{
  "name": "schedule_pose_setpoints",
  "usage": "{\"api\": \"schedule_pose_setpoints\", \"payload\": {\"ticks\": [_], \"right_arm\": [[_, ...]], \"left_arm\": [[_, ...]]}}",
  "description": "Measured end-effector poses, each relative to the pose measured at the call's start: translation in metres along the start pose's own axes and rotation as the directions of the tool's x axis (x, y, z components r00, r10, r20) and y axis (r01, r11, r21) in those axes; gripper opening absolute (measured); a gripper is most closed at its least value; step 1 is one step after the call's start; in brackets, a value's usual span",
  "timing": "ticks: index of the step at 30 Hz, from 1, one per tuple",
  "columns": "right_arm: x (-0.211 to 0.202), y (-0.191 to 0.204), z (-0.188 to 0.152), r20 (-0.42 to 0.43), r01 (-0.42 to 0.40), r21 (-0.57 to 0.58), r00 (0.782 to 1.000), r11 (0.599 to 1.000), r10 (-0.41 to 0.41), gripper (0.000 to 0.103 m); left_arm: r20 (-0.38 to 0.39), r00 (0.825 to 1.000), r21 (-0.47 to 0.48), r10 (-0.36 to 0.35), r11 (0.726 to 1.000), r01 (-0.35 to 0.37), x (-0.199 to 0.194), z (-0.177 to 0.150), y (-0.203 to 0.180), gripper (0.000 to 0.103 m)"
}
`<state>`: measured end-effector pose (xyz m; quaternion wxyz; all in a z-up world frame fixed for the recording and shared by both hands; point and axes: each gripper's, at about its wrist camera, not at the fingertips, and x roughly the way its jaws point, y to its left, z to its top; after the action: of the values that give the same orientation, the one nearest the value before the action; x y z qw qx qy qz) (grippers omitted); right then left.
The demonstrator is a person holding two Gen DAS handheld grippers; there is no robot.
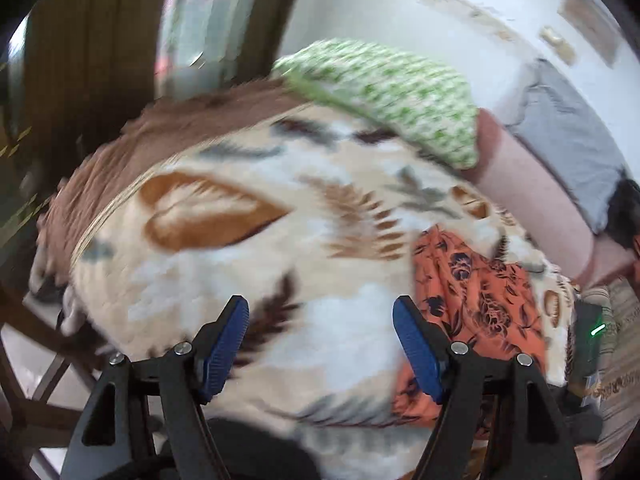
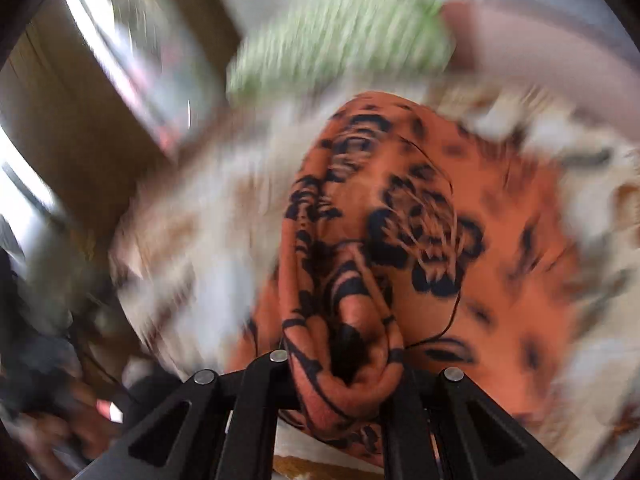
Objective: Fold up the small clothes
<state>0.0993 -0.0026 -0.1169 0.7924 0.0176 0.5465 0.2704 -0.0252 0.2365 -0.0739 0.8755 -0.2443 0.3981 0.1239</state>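
Observation:
An orange garment with dark flower print lies on a cream blanket with brown leaf pattern. My left gripper is open and empty, its blue pads hovering over the blanket just left of the garment. In the right wrist view the garment is bunched into a thick fold that runs between my right gripper's fingers; the fingertips are hidden under the cloth. The right wrist view is blurred by motion.
A green-and-white patterned pillow lies at the far side of the blanket, also in the right wrist view. A pink bolster and grey cloth lie to the right. Wooden furniture stands at left.

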Motion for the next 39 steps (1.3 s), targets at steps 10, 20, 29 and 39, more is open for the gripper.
{"api": "schedule_pose_setpoints", "payload": {"ticks": [10, 20, 29, 39], "right_arm": [[-0.027, 0.03, 0.002, 0.078, 0.037, -0.095, 0.996, 0.995, -0.03, 0.015], [-0.012, 0.058, -0.026, 0.077, -0.051, -0.222, 0.995, 0.974, 0.07, 0.042], [-0.014, 0.049, -0.051, 0.101, -0.248, -0.185, 0.958, 0.951, 0.27, 0.071], [-0.033, 0.013, -0.093, 0.088, -0.364, -0.073, 0.925, 0.928, 0.37, 0.071]], "left_arm": [[-0.026, 0.997, 0.053, -0.069, 0.996, 0.07, 0.011, -0.011, -0.013, 0.075], [-0.022, 0.999, 0.059, -0.047, 0.997, 0.049, 0.001, -0.009, -0.012, 0.075], [-0.017, 0.998, 0.164, -0.062, 0.984, 0.064, -0.006, -0.004, -0.053, 0.075], [-0.127, 0.977, 0.482, 0.171, 0.871, -0.09, 0.079, -0.032, -0.112, 0.074]]}}
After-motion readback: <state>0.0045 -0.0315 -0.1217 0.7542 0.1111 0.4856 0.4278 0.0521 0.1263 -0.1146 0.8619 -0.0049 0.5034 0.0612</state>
